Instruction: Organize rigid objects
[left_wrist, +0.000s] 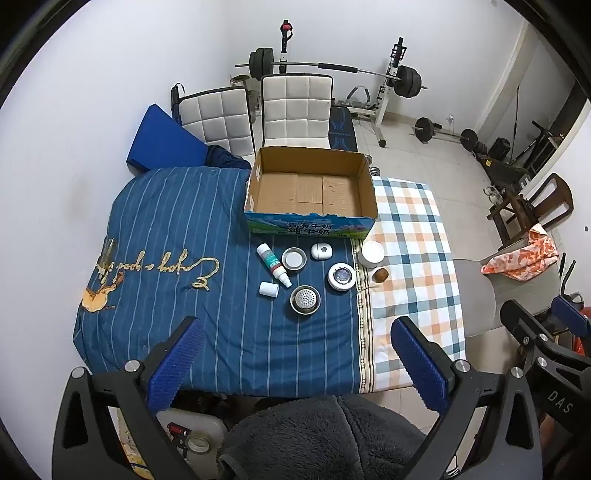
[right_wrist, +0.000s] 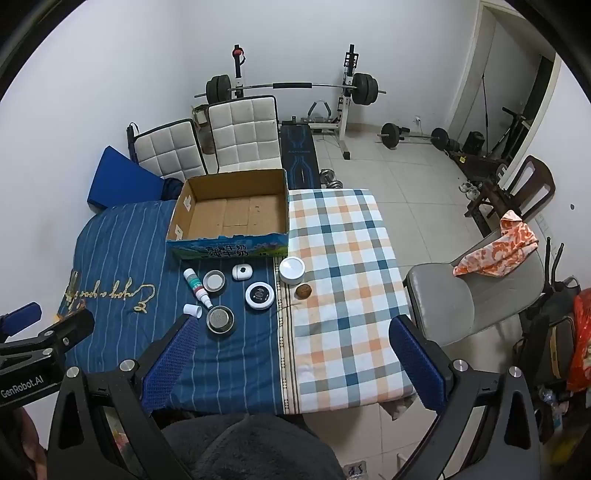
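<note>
An empty cardboard box (left_wrist: 310, 184) (right_wrist: 232, 210) stands at the back of the cloth-covered table. In front of it lie a white spray bottle (left_wrist: 274, 265) (right_wrist: 197, 287), its white cap (left_wrist: 268, 289) (right_wrist: 193, 310), a metal lid (left_wrist: 294, 258) (right_wrist: 214, 280), a small white case (left_wrist: 320, 252) (right_wrist: 242, 272), a round black-and-white device (left_wrist: 341, 277) (right_wrist: 259, 294), a metal strainer (left_wrist: 304, 300) (right_wrist: 220, 319), a white jar (left_wrist: 371, 254) (right_wrist: 291, 270) and a brown ball (left_wrist: 381, 274) (right_wrist: 303, 291). My left gripper (left_wrist: 295, 362) and right gripper (right_wrist: 291, 354) are both open and empty, held above the table's near edge.
Two white padded chairs (left_wrist: 295, 107) and a blue cushion (left_wrist: 162, 140) stand behind the table. A grey chair (right_wrist: 476, 291) with an orange cloth is to the right. Weight bench and barbells (right_wrist: 291, 86) line the back wall. Tiled floor lies to the right.
</note>
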